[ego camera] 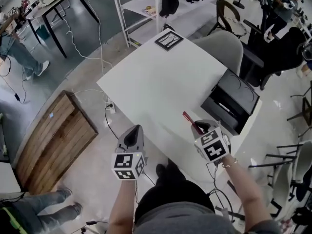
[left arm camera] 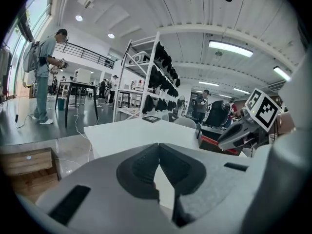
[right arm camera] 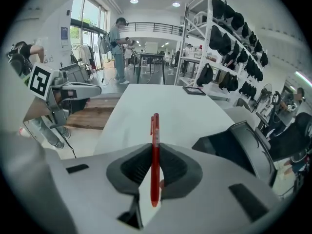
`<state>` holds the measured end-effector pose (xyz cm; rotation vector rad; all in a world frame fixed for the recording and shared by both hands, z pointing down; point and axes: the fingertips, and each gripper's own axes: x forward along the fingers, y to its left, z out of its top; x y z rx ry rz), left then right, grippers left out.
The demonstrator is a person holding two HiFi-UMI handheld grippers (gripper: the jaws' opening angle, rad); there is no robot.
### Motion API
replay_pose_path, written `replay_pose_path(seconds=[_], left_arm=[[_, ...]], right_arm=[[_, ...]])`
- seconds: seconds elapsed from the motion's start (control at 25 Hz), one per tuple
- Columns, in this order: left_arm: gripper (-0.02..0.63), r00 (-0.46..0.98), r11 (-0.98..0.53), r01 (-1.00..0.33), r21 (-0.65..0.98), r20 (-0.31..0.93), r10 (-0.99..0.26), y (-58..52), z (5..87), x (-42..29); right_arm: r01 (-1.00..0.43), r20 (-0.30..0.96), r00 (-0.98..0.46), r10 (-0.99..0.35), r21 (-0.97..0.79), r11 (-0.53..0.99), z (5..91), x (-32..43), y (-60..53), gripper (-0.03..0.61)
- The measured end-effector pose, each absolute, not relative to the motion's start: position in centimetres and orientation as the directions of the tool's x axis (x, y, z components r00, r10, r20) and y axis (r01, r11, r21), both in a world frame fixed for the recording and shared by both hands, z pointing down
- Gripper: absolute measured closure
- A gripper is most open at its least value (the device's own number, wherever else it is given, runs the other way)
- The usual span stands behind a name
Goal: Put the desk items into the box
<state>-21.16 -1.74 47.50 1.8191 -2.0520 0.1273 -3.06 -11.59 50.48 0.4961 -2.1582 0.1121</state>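
We're pinching the red pen [right arm camera: 155, 152] in the right gripper [right arm camera: 155, 167], hovering over the white table's [ego camera: 161, 82] near edge at lower right. The black box [ego camera: 231, 101] is sitting open at the table's right edge. The left gripper's [left arm camera: 158, 160] jaws are pressing together, empty. A wooden crate [ego camera: 56, 140] is lying on the grey floor at left.

I see a wooden crate [ego camera: 56, 140] on the floor, left of the white tabletop [ego camera: 161, 82]. A white cable [ego camera: 69, 35] trails across the floor toward a black table [ego camera: 58, 6], where a person [left arm camera: 44, 72] stands. A grey chair [ego camera: 222, 45] sits at the tabletop's far edge. Beyond it is a white rack [ego camera: 146, 6] holding a black bag [ego camera: 168, 1].
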Motion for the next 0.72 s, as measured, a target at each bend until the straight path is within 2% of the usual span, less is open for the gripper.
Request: replay_pose_path(seconds=[0.72], left_arm=[[0.607, 0.182, -0.133, -0.976, 0.172, 0.314, -0.932, -8.7, 45.2, -12.8]], right_arm=[[-0.579, 0.748, -0.456, -0.482, 0.161, 0.799, 46.3, 7.5, -14.2, 0.526]])
